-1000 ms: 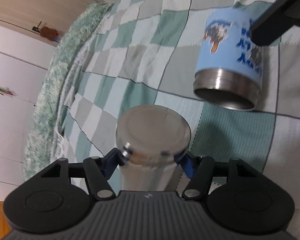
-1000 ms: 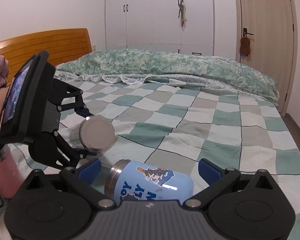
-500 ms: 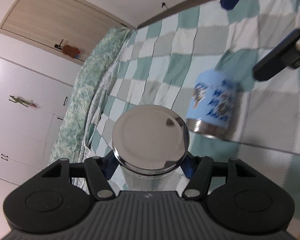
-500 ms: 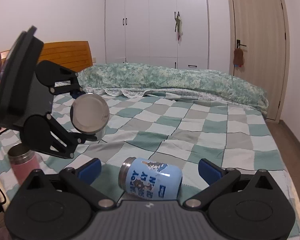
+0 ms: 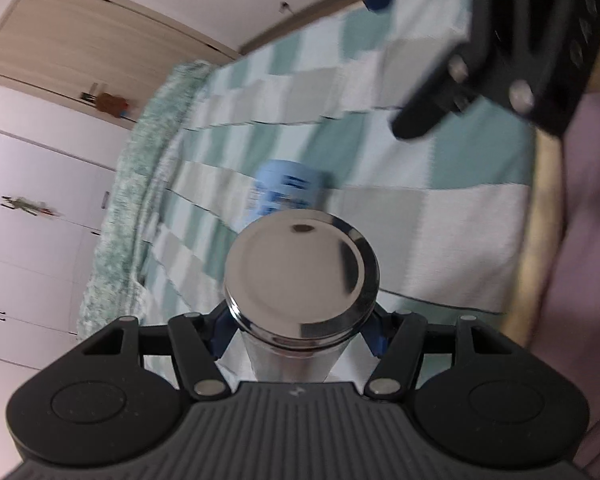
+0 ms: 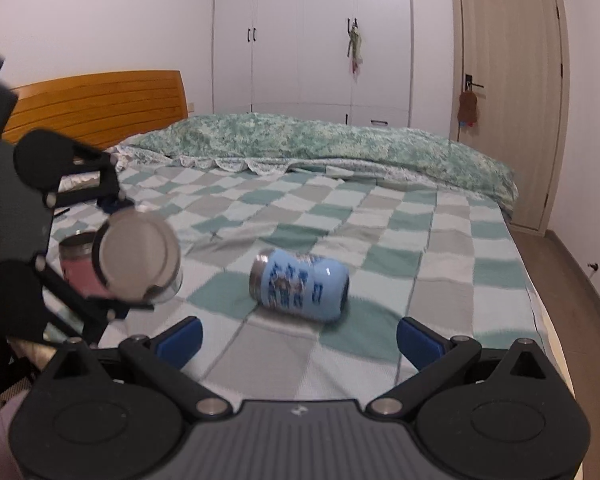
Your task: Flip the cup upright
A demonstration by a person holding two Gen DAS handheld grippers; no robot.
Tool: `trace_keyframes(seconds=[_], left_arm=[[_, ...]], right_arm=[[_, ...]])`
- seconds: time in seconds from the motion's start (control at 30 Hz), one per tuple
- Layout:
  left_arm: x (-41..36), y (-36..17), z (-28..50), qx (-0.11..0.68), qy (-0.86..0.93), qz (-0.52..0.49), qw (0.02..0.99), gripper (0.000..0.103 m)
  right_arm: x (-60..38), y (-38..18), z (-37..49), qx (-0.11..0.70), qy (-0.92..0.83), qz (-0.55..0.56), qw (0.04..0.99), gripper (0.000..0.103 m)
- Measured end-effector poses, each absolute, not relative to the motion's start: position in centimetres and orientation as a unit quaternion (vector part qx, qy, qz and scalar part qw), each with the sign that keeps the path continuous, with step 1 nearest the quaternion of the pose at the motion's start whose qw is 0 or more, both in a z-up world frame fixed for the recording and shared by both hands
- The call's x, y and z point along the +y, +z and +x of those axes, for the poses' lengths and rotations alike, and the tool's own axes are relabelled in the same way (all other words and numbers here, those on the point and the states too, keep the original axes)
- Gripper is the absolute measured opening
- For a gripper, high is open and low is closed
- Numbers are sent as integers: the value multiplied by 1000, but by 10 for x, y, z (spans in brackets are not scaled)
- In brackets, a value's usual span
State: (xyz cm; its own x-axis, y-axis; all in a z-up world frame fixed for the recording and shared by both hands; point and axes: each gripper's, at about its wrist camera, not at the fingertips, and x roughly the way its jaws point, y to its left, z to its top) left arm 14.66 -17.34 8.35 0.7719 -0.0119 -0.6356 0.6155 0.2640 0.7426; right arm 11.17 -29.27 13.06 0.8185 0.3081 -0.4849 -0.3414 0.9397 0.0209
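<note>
Since a second ago you pulled the right tool (image 6: 298,334) back, open, off the blue printed steel cup (image 6: 300,285), left sideways on the checkered bedspread (image 6: 420,264); left tool (image 5: 296,330) clamped the shiny steel cup (image 5: 302,280) for flipping.

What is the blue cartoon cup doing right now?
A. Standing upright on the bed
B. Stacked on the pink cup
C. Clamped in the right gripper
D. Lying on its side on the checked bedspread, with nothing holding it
D: the blue cup lies on its side on the bedspread, ahead of the open right gripper, whose fingers do not touch it.
</note>
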Motion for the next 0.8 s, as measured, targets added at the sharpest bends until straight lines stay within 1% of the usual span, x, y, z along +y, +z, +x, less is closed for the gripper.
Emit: trace_keyframes(seconds=[0.07,0.17,0.27,0.33,0.4,0.43,0.47,0.5,0.53,0.57,0.7,0.8], left_arm=[[-185,66,145,277,-205,567,748,63],[-199,46,152,302,-225,531,759,64],[-212,30,155,267,-233,528,771,65],[-217,27,161,270,-244,500,786,65],[-218,26,163,276,-264,474,793,68],[-216,28,162,276,-275,459,798,71],[-214,30,158,268,-279,451,804,81],[-208,35,153,252,-279,444,813,95],[-203,39,148,239,-273,436,823,101],[-194,45,142,228,-266,420,837,103],[-146,71,126,223,-246,318,888,103],[-105,80,116,226,-219,237,919,103]], right_arm=[[-301,124,102,253,164,-31,953,103],[-315,113,91,260,144,-33,954,103],[-333,102,84,273,120,-33,954,103],[-344,97,81,280,106,-29,954,103],[-350,95,80,284,97,-28,953,103],[-352,95,80,285,94,-28,953,103],[-353,95,79,286,92,-29,953,103],[-354,96,79,286,92,-30,953,103],[-353,97,79,286,92,-33,953,103],[-350,98,78,285,94,-36,953,103],[-333,107,80,278,120,-57,951,103],[-306,110,84,276,157,-100,943,103]])
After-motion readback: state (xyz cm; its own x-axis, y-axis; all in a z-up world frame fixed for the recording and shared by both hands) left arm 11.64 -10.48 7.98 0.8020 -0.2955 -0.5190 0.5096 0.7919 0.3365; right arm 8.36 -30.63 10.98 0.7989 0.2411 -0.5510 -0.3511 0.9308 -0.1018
